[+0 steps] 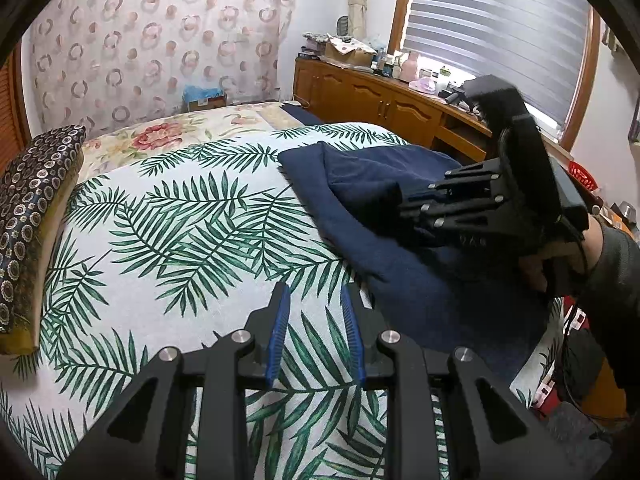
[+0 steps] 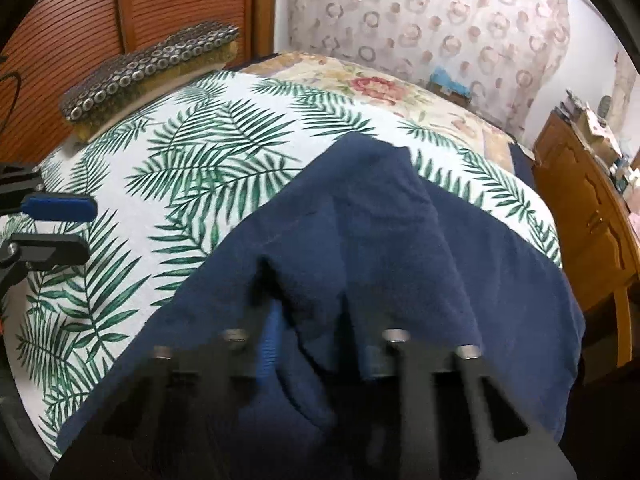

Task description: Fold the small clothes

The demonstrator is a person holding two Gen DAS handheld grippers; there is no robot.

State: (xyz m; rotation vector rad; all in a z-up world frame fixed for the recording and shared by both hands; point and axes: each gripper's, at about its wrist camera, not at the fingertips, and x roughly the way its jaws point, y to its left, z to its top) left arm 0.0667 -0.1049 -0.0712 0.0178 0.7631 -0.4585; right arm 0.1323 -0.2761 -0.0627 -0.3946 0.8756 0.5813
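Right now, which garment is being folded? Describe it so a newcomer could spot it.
Start at the bed with the palm-leaf bedspread. On its window side lies the navy blue garment, rumpled, with the right gripper pinching a fold. It is the only plain dark cloth on the patterned bedding.

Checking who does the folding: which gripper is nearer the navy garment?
Right. The right gripper is on the navy garment, pinching it; the left gripper hangs beside it over the sheet.

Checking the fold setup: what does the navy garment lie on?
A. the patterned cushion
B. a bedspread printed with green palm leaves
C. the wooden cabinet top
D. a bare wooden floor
B: the navy garment is spread over the palm-leaf bedspread, apart from the patterned cushion and the wooden cabinet.
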